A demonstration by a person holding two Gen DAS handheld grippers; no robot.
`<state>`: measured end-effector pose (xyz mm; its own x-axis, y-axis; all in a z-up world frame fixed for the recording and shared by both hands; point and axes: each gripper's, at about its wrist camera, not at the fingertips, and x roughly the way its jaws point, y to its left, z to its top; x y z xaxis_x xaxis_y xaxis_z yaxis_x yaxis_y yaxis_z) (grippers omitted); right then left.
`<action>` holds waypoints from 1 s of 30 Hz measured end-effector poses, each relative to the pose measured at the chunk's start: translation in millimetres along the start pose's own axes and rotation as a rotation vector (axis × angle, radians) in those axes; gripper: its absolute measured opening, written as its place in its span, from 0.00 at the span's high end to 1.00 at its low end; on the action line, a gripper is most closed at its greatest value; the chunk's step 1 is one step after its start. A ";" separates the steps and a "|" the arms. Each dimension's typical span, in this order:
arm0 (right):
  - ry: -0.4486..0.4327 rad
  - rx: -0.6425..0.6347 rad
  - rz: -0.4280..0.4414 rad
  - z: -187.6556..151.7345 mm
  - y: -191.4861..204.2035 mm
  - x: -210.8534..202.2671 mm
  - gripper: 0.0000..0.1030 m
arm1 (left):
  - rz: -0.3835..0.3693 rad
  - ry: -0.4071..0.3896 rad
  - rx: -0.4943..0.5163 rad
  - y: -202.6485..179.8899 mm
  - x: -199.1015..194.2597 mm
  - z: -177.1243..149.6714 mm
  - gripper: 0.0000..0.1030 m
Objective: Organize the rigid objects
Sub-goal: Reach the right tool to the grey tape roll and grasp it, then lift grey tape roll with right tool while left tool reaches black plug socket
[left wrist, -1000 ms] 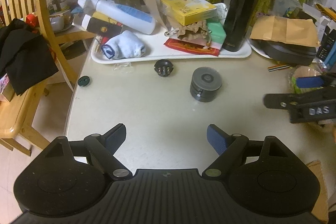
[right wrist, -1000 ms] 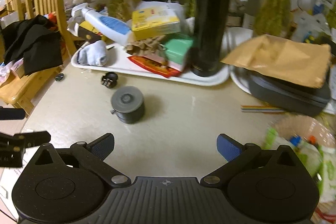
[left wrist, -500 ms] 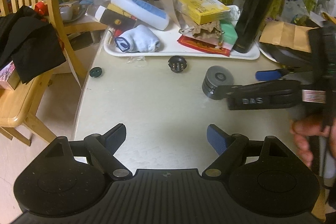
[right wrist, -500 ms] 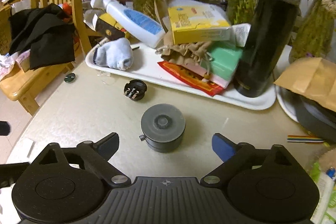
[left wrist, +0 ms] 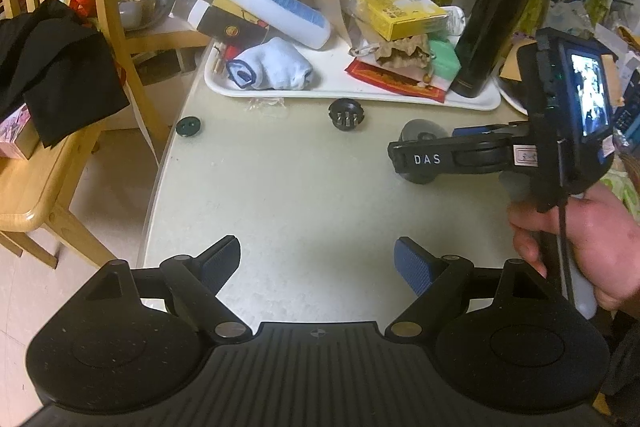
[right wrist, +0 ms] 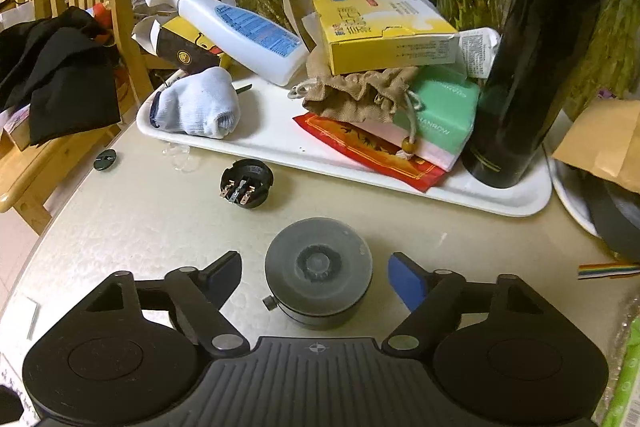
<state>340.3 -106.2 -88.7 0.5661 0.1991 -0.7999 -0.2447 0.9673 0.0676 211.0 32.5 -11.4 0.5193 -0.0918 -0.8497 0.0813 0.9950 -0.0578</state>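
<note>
A grey round cylinder (right wrist: 318, 267) stands on the table between the open fingers of my right gripper (right wrist: 316, 279), which do not touch it. In the left wrist view the cylinder (left wrist: 416, 131) is mostly hidden behind the right gripper (left wrist: 420, 157). A black round plug part (right wrist: 246, 183) lies in front of the white tray (right wrist: 280, 147); it also shows in the left wrist view (left wrist: 346, 115). A small dark disc (left wrist: 189, 126) lies near the table's left edge. My left gripper (left wrist: 318, 263) is open and empty over bare table.
The tray (left wrist: 360, 93) holds a white bottle (right wrist: 240, 31), a sock (right wrist: 198, 107), a yellow box (right wrist: 380, 31), a green box (right wrist: 444, 107) and a tall black flask (right wrist: 536, 67). A wooden chair (left wrist: 60, 67) with black cloth stands left. Plants stand behind.
My right gripper has moved forward and down so its fingers now flank the grey cylinder. The left gripper has drifted back and left a little, still open.
</note>
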 end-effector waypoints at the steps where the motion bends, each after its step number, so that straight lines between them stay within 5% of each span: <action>1: 0.002 -0.001 -0.001 0.0 0.7 1.9 0.24 | 0.000 0.000 0.000 0.4 0.2 0.0 0.18; 5: 0.008 -0.009 -0.008 -0.6 2.1 7.7 0.40 | 0.008 0.001 -0.005 1.9 1.3 0.8 0.18; 30: 0.008 -0.008 0.023 1.4 -26.7 -56.4 0.41 | 0.018 -0.022 -0.004 -10.7 10.3 6.4 0.18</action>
<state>316.0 -143.0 -44.5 0.5544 0.2196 -0.8027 -0.2635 0.9613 0.0810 220.9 20.7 -16.3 0.5395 -0.0749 -0.8387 0.0681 0.9967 -0.0452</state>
